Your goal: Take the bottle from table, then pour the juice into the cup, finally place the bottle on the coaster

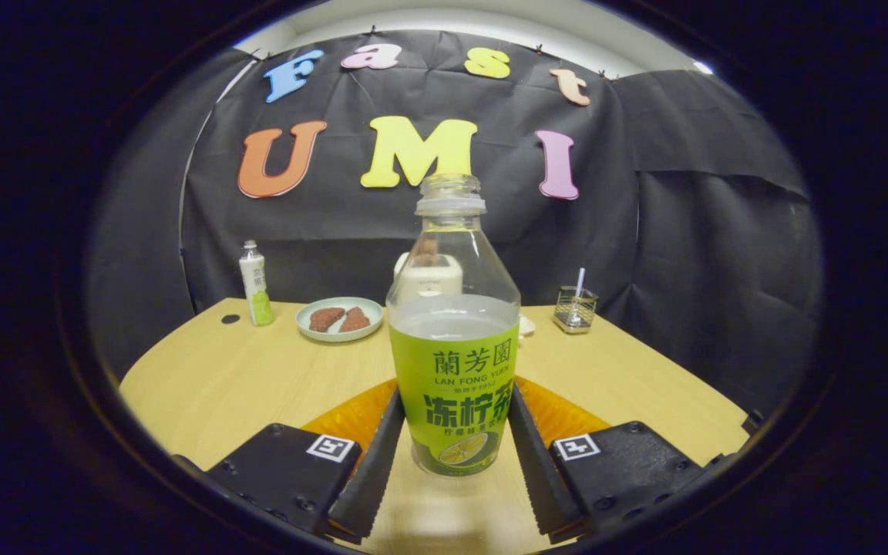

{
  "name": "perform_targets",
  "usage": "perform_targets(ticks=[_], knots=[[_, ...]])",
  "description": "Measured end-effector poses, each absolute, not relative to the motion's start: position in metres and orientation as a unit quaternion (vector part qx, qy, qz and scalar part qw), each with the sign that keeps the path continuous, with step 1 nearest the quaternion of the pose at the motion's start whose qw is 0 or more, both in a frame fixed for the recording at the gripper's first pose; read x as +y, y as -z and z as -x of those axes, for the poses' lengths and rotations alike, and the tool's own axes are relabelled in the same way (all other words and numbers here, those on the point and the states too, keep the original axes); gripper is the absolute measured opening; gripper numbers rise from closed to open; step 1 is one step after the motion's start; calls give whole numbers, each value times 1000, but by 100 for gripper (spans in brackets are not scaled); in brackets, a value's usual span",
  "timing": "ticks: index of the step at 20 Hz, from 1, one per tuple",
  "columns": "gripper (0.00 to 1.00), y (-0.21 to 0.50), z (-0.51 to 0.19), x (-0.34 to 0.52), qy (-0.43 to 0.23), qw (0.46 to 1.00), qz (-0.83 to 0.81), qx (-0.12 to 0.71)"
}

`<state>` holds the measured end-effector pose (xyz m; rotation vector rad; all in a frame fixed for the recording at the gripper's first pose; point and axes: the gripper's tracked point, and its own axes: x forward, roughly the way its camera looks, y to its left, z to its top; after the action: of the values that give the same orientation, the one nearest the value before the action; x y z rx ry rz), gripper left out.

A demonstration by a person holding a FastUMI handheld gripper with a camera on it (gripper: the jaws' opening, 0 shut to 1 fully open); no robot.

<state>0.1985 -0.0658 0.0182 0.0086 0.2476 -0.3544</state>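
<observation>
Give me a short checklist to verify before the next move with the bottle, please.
1. Bottle between the fingers of the hand-held gripper: ok.
2. Both fingers pressing on the bottle: ok, they touch its sides.
3. Cap removed, neck open for pouring: ok.
4. Bottle upright, juice level calm: ok.
5. Cup located: cannot tell, a pale object stands directly behind the bottle, seen mostly through it.
6. Orange coaster free: cannot tell, the bottle stands at it and hides its middle.

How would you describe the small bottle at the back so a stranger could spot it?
On the wooden table, look past the fingers and the big uncapped bottle between them, to the far edge. Beside the plate stands the small bottle: slim, white, capped, green at the base.
</observation>
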Motion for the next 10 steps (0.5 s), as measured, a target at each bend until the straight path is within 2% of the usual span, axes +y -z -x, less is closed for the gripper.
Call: perform_targets(ticks=[10], knots=[[81,24,-234,-83,163,975,-8,150]])
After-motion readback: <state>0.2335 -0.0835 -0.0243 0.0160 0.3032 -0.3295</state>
